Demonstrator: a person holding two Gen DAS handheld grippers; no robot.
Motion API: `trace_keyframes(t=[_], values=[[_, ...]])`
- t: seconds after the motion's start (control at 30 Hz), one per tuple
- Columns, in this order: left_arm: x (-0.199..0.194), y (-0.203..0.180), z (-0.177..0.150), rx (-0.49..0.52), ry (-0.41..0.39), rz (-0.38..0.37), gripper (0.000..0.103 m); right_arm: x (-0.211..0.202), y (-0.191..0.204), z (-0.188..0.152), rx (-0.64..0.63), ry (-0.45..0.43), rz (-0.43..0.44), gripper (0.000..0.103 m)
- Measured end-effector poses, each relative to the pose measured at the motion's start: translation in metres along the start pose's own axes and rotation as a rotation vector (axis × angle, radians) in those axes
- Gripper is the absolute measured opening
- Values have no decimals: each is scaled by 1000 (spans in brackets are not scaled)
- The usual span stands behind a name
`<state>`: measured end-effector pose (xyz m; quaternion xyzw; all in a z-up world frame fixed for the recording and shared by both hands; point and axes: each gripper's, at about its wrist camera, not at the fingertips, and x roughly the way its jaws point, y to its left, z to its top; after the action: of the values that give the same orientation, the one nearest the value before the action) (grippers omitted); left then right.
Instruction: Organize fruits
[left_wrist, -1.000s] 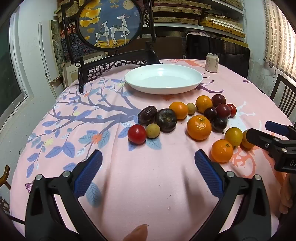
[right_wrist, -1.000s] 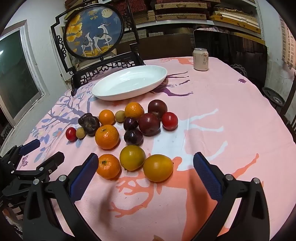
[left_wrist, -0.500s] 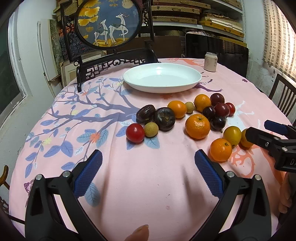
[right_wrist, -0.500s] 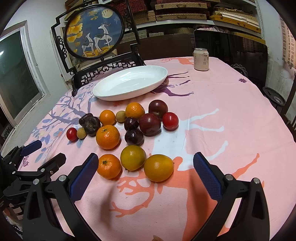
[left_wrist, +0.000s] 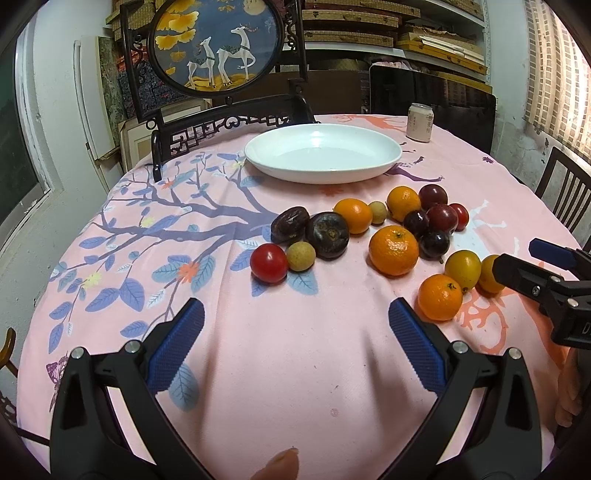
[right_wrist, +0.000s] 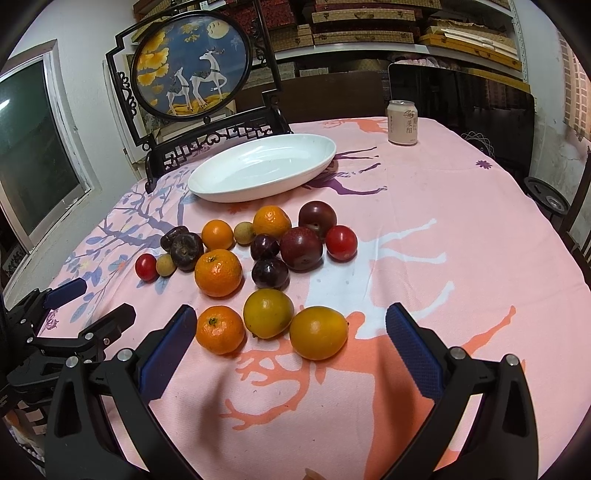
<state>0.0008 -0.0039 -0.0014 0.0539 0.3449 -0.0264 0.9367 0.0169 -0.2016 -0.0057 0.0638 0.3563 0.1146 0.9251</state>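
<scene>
On the pink tablecloth (right_wrist: 461, 229) sits an empty white dish (right_wrist: 262, 168), then the loose fruit cluster (right_wrist: 258, 266) just before it, then the left gripper (left_wrist: 295, 343) and right gripper (right_wrist: 290, 341), both spread wide, holding nothing.

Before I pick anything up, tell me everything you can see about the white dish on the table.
The white dish is a shallow oval with a smooth, glossy, ceramic-looking surface and a low raised rim. It sits flat and upright on the pink tablecloth at the far side, in front of the dark carved stand, beyond the fruit cluster. It holds nothing; no fruit or claw touches it. A drink can stands apart from it.
</scene>
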Motion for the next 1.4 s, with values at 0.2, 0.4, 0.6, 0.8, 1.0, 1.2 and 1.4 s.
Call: trace_keyframes(t=[0.2,0.4,0.6,0.8,1.0,1.2,1.4], values=[[0,0,-1,-1,1,-2,101,0,0,-1,0,0,1,102],[0,0,-2,-4,3,-4,101,1,1,-1,0,0,0,102],[1,1,-1,-4,4,-6,101,1,0,-1,0,0,1,102],[1,1,-1,-5,5,-6,101,1,0,-1,1,0,1,102],[1,2,-1,-6,6,-7,101,1,0,-2,1,1,0,102],[1,1,-1,-7,6,-7,101,1,0,-2,2,1,1,102],[1,2,-1,-7,7,-8,101,2,1,-2,2,5,1,102]])
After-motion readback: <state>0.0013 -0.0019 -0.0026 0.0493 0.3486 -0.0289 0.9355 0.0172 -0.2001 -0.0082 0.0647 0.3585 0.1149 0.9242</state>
